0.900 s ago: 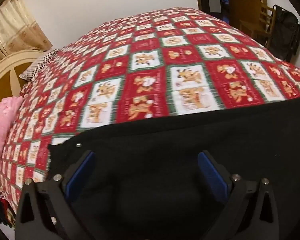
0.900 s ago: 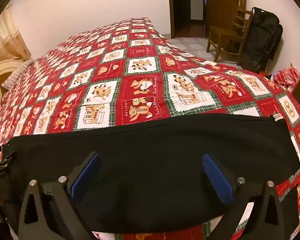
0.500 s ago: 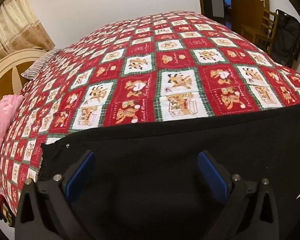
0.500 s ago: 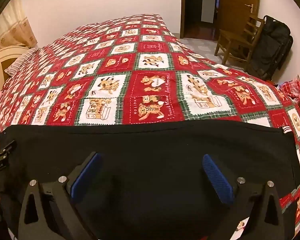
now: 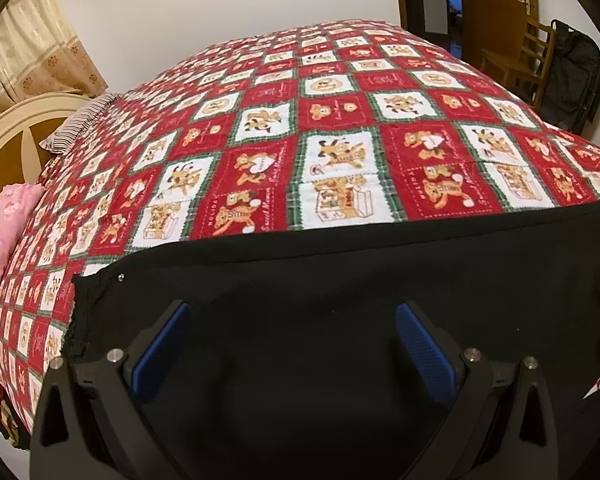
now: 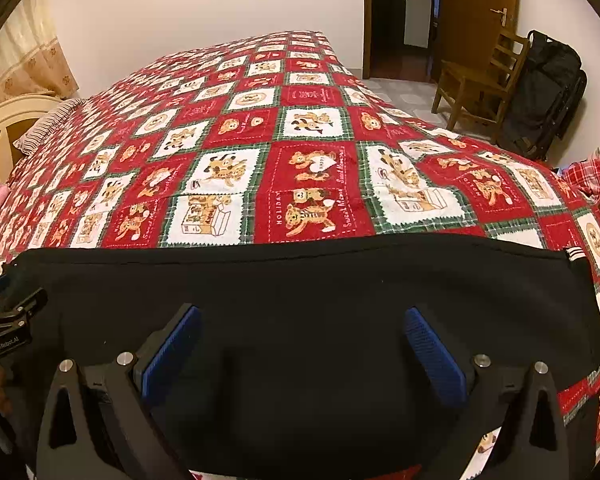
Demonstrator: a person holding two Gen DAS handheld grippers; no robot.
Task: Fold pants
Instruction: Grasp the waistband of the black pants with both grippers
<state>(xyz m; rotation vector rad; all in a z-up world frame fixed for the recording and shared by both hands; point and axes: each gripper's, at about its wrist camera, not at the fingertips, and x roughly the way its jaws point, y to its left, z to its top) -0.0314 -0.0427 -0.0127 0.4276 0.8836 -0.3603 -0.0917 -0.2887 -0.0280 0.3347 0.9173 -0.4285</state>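
Black pants [image 5: 340, 280] lie flat across the near edge of the bed, their long edge running left to right. They also show in the right wrist view [image 6: 300, 292], with a striped tag at their right end. My left gripper [image 5: 292, 336] is open and empty above the pants' left part. My right gripper [image 6: 300, 340] is open and empty above the pants' right part. The left gripper's body shows at the left edge of the right wrist view [image 6: 8, 320].
The bed carries a red, white and green bear-patterned quilt [image 5: 340, 128]. A pink pillow [image 5: 0, 236] and a cream headboard [image 5: 16, 128] are at the left. A wooden chair [image 6: 476, 80] and a black bag [image 6: 540, 96] stand by the door at the right.
Both grippers have risen and pulled back a little from the pants. Their jaws stay open. The pants lie still.
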